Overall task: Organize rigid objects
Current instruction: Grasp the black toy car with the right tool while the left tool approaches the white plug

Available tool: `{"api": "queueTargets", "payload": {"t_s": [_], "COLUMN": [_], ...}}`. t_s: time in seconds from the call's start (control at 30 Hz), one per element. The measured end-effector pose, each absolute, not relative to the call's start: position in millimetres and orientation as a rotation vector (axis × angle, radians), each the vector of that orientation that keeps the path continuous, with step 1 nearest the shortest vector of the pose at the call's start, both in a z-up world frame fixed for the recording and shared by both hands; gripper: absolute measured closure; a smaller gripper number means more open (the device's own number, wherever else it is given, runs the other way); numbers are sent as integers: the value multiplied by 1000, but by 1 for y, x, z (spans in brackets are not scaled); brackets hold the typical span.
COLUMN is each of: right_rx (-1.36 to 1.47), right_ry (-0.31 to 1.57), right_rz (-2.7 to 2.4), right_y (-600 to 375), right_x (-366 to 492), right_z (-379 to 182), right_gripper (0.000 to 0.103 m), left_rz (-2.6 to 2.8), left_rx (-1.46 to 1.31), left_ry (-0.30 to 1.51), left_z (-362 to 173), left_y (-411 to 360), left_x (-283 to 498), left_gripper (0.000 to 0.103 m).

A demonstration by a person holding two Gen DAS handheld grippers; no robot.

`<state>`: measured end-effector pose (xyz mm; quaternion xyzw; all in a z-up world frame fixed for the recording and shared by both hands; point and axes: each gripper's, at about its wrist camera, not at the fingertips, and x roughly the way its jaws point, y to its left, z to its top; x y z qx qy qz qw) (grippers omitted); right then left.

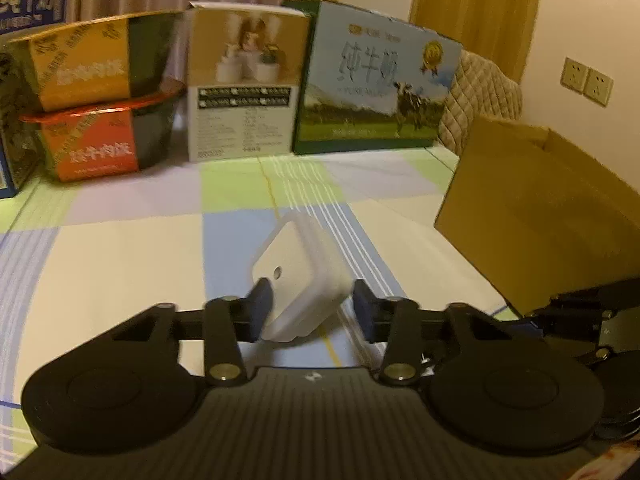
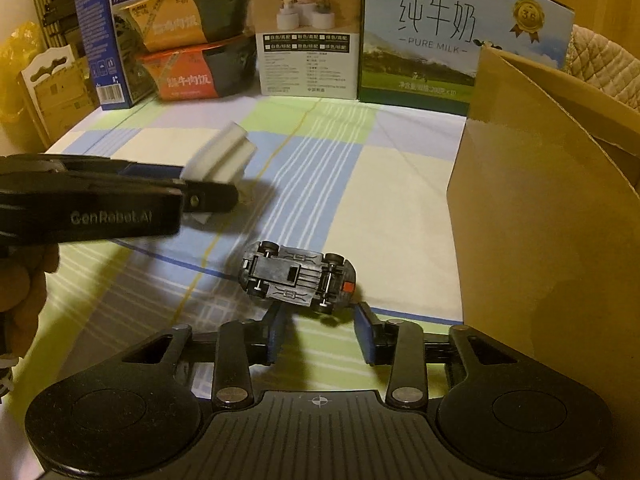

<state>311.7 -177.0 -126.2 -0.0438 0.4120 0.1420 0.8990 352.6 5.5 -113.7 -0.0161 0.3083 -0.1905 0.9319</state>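
Note:
In the left wrist view my left gripper [image 1: 312, 308] is shut on a white square block [image 1: 300, 276] with a small round hole, tilted between the blue pads. The right wrist view shows that same left gripper [image 2: 216, 184] at the left, carrying the white block [image 2: 226, 152] above the checked cloth. A dark toy car [image 2: 296, 276] lies upside down on the cloth, wheels up. My right gripper [image 2: 320, 330] stands open just behind it, its blue pads on either side of the car's near edge and not pressing on it.
An open brown cardboard box [image 2: 540, 200] stands at the right, close to both grippers. Along the back stand a milk carton [image 2: 440, 40], a white product box [image 2: 308, 40], two stacked bowls [image 2: 192, 52] and a blue milk box [image 2: 104, 40]. A hand [image 2: 20, 280] shows at the left.

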Motion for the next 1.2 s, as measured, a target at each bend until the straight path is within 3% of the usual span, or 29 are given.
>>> {"api": "queueTargets", "payload": {"t_s": [0.13,0.5,0.8,0.87,0.93,0.97,1.07,1.2], "right_rx": [-43,-12,41,58,52,38,0,-18], "right_ry": [824,847,869,872,877,872,853,819], "right_rz": [280,315,210,195,203,191,155,139], "right_y": [-177,-163,-170,-171,-169,-168,-167,-170], "right_x": [309,300,295,297,300,301,305,306], "right_z": [-123,-118,-118,-117,-118,-118,-120,-120], "right_gripper": [43,42,42,45,78,82,82,79], "left_rz": [-348,-288,-214,-213,-224,-231,-234,-229], "left_rx": [-20,-149,-80,-37,-16,-11,-5,-17], "left_ry": [649,740,699,692,704,707,707,695], "left_z": [-107,-98,-97,-99,-104,-106,-107,-107], "left_y": [17,62,62,56,52,50,45,44], "left_x": [345,290,260,261,264,265,267,267], "left_gripper": [80,80,80,80,79,79,77,55]}}
